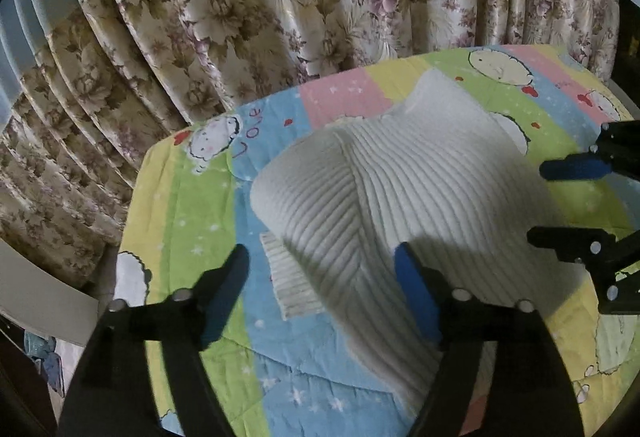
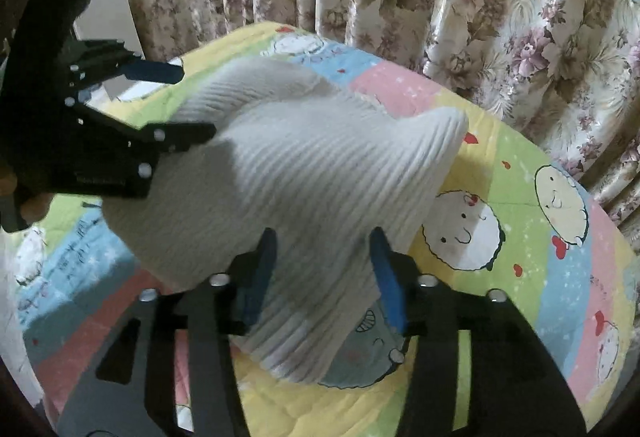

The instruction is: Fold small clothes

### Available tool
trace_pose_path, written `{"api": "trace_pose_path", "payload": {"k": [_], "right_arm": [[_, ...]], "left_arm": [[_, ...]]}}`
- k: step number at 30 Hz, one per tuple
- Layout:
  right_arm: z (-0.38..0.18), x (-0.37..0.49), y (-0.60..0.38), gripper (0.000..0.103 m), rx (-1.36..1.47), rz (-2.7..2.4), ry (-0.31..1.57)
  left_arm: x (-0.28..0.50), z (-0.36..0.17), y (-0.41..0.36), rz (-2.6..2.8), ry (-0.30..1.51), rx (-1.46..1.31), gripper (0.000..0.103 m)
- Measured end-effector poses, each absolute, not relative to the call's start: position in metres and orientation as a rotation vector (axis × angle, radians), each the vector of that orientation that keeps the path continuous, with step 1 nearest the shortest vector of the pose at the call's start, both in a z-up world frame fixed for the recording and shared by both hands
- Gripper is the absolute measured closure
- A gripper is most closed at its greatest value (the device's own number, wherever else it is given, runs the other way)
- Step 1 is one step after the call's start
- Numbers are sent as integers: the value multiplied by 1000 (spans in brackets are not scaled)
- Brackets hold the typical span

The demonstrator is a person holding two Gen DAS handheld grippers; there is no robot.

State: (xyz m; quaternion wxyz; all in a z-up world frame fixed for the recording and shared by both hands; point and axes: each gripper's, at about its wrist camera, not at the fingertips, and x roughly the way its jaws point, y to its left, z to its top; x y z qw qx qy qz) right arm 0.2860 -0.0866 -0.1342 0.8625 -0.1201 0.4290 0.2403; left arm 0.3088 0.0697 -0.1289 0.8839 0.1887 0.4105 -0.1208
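Left wrist view. The white ribbed knit garment (image 1: 404, 197) lies partly folded on the pastel cartoon-print quilt (image 1: 192, 221), humped at its middle, with a ribbed cuff (image 1: 294, 277) showing from beneath its near-left edge. The left gripper (image 1: 322, 269) stands wide and holds nothing; one blue-padded finger is over the quilt, the other over the knit's shaded near edge. The right gripper (image 1: 560, 197) enters at the right margin, likewise spread. Floral pleated curtains (image 1: 280, 5) hang behind. Risk: the loose, springy hump could slump and undo the fold if only the top layer is pinched.

Right wrist view. The right gripper (image 2: 324, 257) straddles a narrow ribbed end of the garment (image 2: 304, 181), its jaws well apart; the blue pads (image 2: 386, 277) sit on either side of the cloth without clamping. The left gripper (image 2: 192, 105) hovers at the garment's far-left edge, spread. The knit is thick, soft and corded, and the quilt (image 2: 520, 221) puckered and slightly glossy. Risks: the heavy knit may slide across the quilt, or the quilt be pinched up with the garment.
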Motion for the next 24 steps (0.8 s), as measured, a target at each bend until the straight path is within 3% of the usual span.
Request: {"api": "trace_pose_path", "payload": {"k": [3,5,6,19,24], "right_arm": [[-122,284,-89,24,-238,491,873],[-111,281,-92,5,-227,467,844],[-107,280,-95,3,-217,457,828],[-110,293,-143,3,58,310,841],[-112,290,-146,3,-19,197,816]], "left_arm": [[301,-121,68,-236,847,401,24],[296,-115,69,-227,848,380,14],[293,-112,70,-225,845,358,12],[272,-127,68,-176,943,267,12],[267,-142,78,-183,986,184,12]]}}
